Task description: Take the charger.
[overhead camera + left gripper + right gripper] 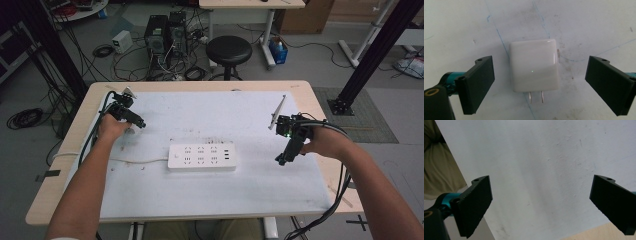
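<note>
At the far left of the white mat (215, 185), the left gripper (131, 121) is held over a white charger (534, 65), its jaws spread wide on either side without contact. The charger is seen flat on the mat, two prongs showing; in the high view it is hidden by the hand. The right gripper (285, 156), jaws likewise apart, is held at the right, near the mat's edge. A power strip (202, 157) lies between them.

One charger (534, 68), one power strip (202, 157), two grippers (141, 124)
</note>
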